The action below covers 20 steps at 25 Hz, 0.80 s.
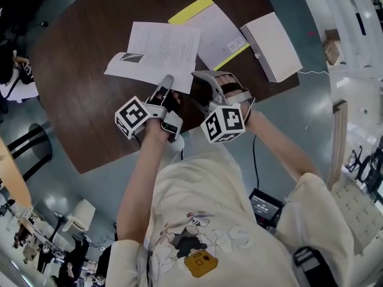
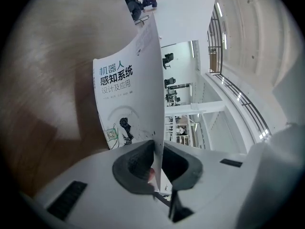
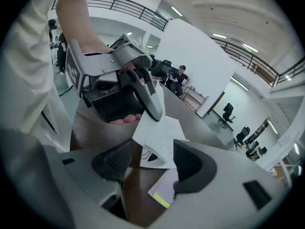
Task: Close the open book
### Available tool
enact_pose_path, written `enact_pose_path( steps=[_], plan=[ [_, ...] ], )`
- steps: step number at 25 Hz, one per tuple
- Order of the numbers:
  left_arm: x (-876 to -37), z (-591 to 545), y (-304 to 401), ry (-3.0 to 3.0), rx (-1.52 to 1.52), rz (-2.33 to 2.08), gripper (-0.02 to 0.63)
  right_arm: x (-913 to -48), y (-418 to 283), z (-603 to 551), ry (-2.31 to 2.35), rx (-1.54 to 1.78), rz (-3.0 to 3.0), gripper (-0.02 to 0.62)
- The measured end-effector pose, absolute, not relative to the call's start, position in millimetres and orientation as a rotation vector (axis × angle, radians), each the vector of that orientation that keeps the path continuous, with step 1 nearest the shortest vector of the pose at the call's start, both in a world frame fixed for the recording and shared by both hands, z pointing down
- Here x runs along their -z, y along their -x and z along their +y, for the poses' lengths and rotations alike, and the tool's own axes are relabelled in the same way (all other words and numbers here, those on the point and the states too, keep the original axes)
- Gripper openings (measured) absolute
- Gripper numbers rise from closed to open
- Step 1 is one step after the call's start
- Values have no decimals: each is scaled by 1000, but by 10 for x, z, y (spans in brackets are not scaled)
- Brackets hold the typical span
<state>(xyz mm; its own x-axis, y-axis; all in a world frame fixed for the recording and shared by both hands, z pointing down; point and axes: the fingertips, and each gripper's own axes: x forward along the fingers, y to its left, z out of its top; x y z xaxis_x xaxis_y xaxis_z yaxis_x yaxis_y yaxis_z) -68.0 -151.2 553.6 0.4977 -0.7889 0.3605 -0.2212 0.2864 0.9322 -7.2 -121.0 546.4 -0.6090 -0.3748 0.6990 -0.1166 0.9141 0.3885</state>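
The left claw is pinched tight on the cover of the book. In the left gripper view its two dark pads squeeze the cover's thin edge, and the cover stands up tall between them. The cover is white with dark printed words and a small drawing near the bottom.

The book is open on the dark brown table, in front of the person and near the middle. Its white pages have small print on them. One side lies flat and the held side is lifted off the table.

The right claw is just beside the book's right edge. Its jaws are wide apart and hold nothing. In the right gripper view, the book's page and the table show in the gap, farther away.

To the right lies a thin book with a yellow edge, partly under the open book. Past it lies a thick white book, closed.
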Motion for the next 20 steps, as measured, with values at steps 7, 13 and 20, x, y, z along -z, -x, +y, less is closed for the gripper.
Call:
enact_pose_path(
  steps=[7,13,20],
  plan=[
    [-5526,-1708,631,-1238,489,-1022,28,-5461,187,-1396,-329,389,-2186,208],
    [-5522,-1805,612,-1243,485,-1028,27,-5508,166,-1504,-368,399,-2150,153],
    [-5354,-1892,561,-1336,480,-972,100,-5537,108,-1720,-455,410,-2125,9]
  ],
)
